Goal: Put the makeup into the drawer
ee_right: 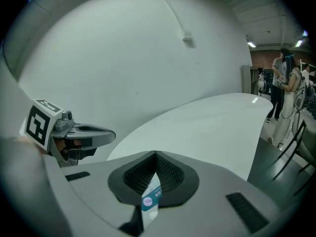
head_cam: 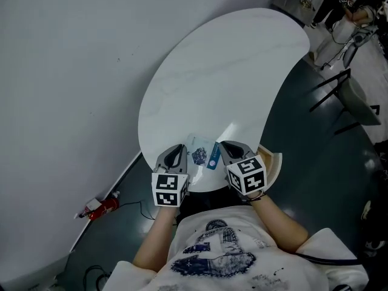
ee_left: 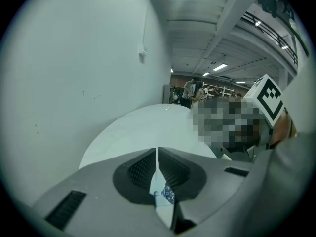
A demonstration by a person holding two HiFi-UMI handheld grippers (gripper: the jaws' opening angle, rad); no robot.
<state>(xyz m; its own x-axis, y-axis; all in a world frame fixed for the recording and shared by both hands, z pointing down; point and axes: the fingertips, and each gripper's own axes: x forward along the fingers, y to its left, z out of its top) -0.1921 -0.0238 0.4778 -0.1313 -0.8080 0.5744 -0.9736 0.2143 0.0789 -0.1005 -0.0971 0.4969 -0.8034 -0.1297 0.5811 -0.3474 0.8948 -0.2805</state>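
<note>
A big white table (head_cam: 224,71) stands by a plain grey wall (head_cam: 60,71), with dark floor around it and people far off at the back of the room. The left gripper (ee_left: 157,154) is squeezed tight on one side edge of a thin flat makeup packet (ee_left: 162,194). You can see the packet edge-on, pinched between the dark ribbed pads. The right gripper (ee_right: 155,157) is squeezed tight on the other side edge. That side has a blue strip and a small round sticker. So the packet (head_cam: 202,153) hangs between the two grippers, just above the near rim of the table, close to the person's chest. Its flat face looks up at the person. It seems to stretch across from one gripper to the other, but it looks almost square, so I cannot be sure which way is longer. I think it is very light, soft and bendy, and a bit slippery like foil. It would flop if only one corner were held, so holding both edges looks right. Just past the right gripper, a light wooden part (head_cam: 274,165) peeks out under the table. It may be the drawer, but I cannot tell.
</note>
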